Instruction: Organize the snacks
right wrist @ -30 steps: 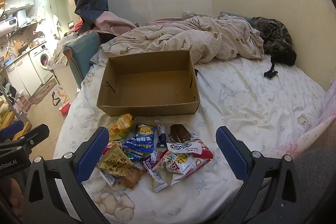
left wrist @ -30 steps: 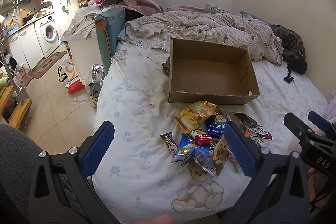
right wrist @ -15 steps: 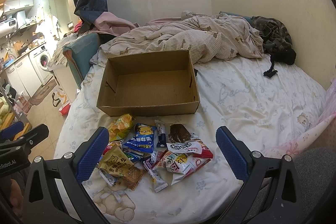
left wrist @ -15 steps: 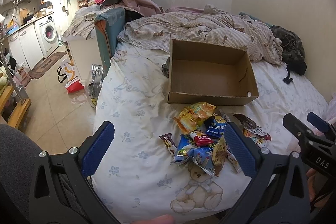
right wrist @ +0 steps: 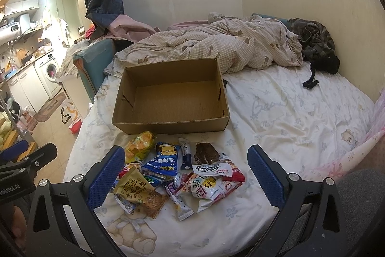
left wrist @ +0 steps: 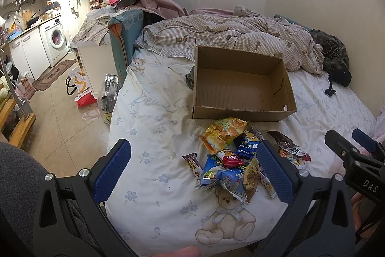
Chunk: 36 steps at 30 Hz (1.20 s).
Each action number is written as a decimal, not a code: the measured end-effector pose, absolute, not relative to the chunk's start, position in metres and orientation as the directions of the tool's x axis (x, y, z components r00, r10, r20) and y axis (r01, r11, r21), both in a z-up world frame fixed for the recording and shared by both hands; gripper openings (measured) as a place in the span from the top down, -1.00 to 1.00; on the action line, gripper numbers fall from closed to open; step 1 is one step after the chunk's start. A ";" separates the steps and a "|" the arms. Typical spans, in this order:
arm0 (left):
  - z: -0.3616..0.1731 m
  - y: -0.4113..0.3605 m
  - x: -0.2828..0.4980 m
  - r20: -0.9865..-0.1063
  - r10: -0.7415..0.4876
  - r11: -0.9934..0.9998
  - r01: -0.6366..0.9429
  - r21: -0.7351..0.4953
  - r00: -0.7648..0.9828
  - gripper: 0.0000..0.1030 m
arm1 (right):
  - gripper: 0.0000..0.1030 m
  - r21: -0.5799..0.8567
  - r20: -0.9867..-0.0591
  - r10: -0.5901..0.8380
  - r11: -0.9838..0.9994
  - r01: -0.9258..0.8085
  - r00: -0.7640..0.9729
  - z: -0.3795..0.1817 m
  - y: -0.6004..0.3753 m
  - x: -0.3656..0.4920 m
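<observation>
An empty cardboard box (left wrist: 243,88) stands open on the bed; it also shows in the right wrist view (right wrist: 173,100). A pile of several snack packets (right wrist: 178,172) lies just in front of it, with an orange bag (left wrist: 222,133) nearest the box and a blue packet (right wrist: 166,159) in the middle. My left gripper (left wrist: 192,170) is open and empty, held above the pile's left side. My right gripper (right wrist: 185,175) is open and empty, held above the pile. Each gripper shows at the edge of the other's view.
A rumpled checked duvet (right wrist: 216,45) and dark clothes (right wrist: 312,40) lie behind the box. The bed's left edge drops to a tiled floor (left wrist: 60,112) with bags. A teal headboard (left wrist: 125,40) and a washing machine (left wrist: 56,40) stand at the left.
Both views have shifted only very slightly. The packets and the box have not moved, and both grippers stay open.
</observation>
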<state>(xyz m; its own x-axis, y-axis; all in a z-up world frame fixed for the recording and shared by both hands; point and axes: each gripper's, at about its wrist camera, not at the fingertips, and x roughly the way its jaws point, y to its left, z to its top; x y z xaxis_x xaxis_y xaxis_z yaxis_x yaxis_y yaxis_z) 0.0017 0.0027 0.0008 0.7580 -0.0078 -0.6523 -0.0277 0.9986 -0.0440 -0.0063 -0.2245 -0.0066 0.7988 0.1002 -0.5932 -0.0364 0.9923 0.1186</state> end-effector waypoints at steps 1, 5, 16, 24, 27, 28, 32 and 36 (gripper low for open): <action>0.001 0.003 0.002 -0.652 -0.007 0.999 -0.028 -0.044 0.758 -1.00 | -1.00 0.119 -0.593 0.100 0.992 -0.035 0.799 -0.006 -0.225 -0.006; 0.001 0.003 0.002 -0.652 -0.008 0.999 -0.028 -0.044 0.758 -1.00 | -1.00 0.119 -0.594 0.100 0.992 -0.035 0.799 -0.007 -0.224 -0.006; 0.003 0.003 0.001 -0.651 -0.007 0.999 -0.028 -0.043 0.759 -1.00 | -1.00 0.122 -0.593 0.102 0.992 -0.035 0.798 -0.006 -0.226 -0.006; 0.006 0.003 0.002 -0.651 -0.008 0.999 -0.028 -0.044 0.759 -1.00 | -1.00 0.124 -0.593 0.102 0.992 -0.034 0.798 -0.006 -0.226 -0.006; 0.006 0.003 0.002 -0.651 -0.008 0.999 -0.027 -0.044 0.759 -1.00 | -1.00 0.124 -0.594 0.102 0.992 -0.034 0.798 -0.006 -0.226 -0.006; 0.008 0.004 0.002 -0.652 -0.008 0.999 -0.027 -0.044 0.758 -1.00 | -1.00 0.125 -0.594 0.102 0.992 -0.034 0.798 -0.006 -0.226 -0.006; 0.009 0.005 0.002 -0.652 -0.007 0.999 -0.029 -0.044 0.758 -1.00 | -1.00 0.126 -0.594 0.103 0.991 -0.034 0.798 -0.006 -0.225 -0.006; 0.007 0.005 0.001 -0.654 -0.007 0.999 -0.028 -0.044 0.757 -1.00 | -1.00 0.133 -0.593 0.105 0.991 -0.032 0.798 -0.004 -0.226 -0.008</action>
<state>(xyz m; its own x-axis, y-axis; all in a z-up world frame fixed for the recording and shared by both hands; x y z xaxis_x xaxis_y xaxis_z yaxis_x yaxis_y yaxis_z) 0.0015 0.0051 0.0074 0.7568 -0.0073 -0.6536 -0.0281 0.9986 -0.0437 -0.0078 -0.2263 -0.0041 0.7980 0.1052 -0.5934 -0.0318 0.9906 0.1328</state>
